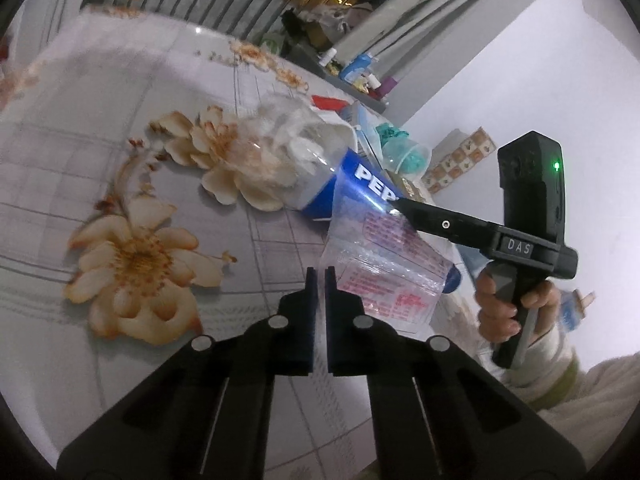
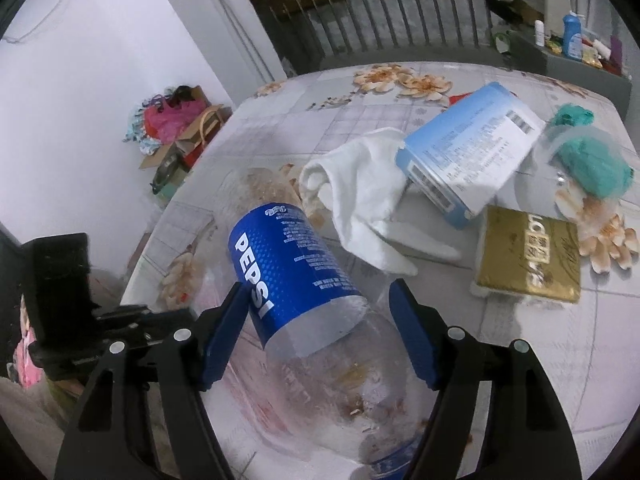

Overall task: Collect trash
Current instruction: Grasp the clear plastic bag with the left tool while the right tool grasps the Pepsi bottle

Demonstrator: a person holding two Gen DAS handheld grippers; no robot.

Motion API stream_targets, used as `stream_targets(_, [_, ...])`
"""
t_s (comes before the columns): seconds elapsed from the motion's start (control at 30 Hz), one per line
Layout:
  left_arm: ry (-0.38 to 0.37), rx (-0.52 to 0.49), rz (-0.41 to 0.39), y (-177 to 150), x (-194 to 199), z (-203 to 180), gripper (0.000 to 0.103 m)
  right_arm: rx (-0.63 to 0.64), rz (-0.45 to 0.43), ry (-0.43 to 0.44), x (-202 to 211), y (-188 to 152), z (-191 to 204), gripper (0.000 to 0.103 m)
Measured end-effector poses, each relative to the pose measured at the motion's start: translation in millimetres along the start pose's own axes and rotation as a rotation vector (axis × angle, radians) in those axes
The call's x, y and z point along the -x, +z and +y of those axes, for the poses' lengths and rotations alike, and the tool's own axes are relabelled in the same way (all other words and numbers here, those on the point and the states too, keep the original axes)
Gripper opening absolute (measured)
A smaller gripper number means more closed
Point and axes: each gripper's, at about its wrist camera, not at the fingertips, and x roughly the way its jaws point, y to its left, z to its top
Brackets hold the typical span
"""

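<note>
In the left wrist view, the left tool (image 1: pixel 320 276) comes up from the bottom centre of the frame. Its two blue pads are nearly together, and the edge of a clear plastic bag (image 1: pixel 384 268) with red print seems to pass into the narrow gap, so the tool looks closed on the bag. The bag spreads toward the right of centre. The Pepsi bottle (image 1: pixel 320 176) lies on its side in the middle of the frame on the flowered bench (image 1: pixel 100 128), its blue label toward the right. The right tool (image 1: pixel 396 204) enters from the right edge and points to the left, with its tip at the bottle label and the bag mouth. The person's right hand (image 1: pixel 508 304) holds its handle at the lower right, fingers wrapped around the grip.

In the right wrist view, the right tool (image 2: pixel 320 312) rises from the bottom, and its fingers stand apart, open, one on each side of the Pepsi bottle (image 2: pixel 296 280). The bottle lies between the pads, in the centre and lower centre, cap end toward the bottom edge. A white cloth (image 2: pixel 360 200) lies above it. A light blue carton (image 2: pixel 468 148) sits in the upper right, a gold packet (image 2: pixel 528 256) at the right, and a teal cloth (image 2: pixel 596 164) near the right edge.
</note>
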Motion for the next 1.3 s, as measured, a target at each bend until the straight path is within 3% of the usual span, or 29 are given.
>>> stream_targets(0.2, [0.083, 0.016, -0.049, 1, 22, 3, 0.001, -0.043, 0.035, -0.053, 16, -14, -6, 0.07])
stream_targets(0.37, [0.255, 0.146, -0.038, 8, 27, 30, 0.001, 0.005, 0.096, -0.038, 24, -19, -1, 0.07])
stream_targets(0.6, [0.266, 0.153, -0.059, 12, 26, 28, 0.001, 0.092, 0.153, -0.055, 8, -10, 12, 0.078])
stream_targets(0.83, [0.271, 0.149, -0.066, 12, 25, 25, 0.001, 0.117, 0.214, -0.079, -12, -11, 12, 0.075])
stream_targets(0.87, [0.274, 0.15, -0.069, 13, 24, 25, 0.001, 0.112, 0.213, -0.082, -12, -11, 11, 0.069])
stream_targets(1.3, [0.236, 0.161, -0.122, 24, 39, 19, 0.001, 0.02, 0.12, -0.071, 16, -9, 7, 0.062])
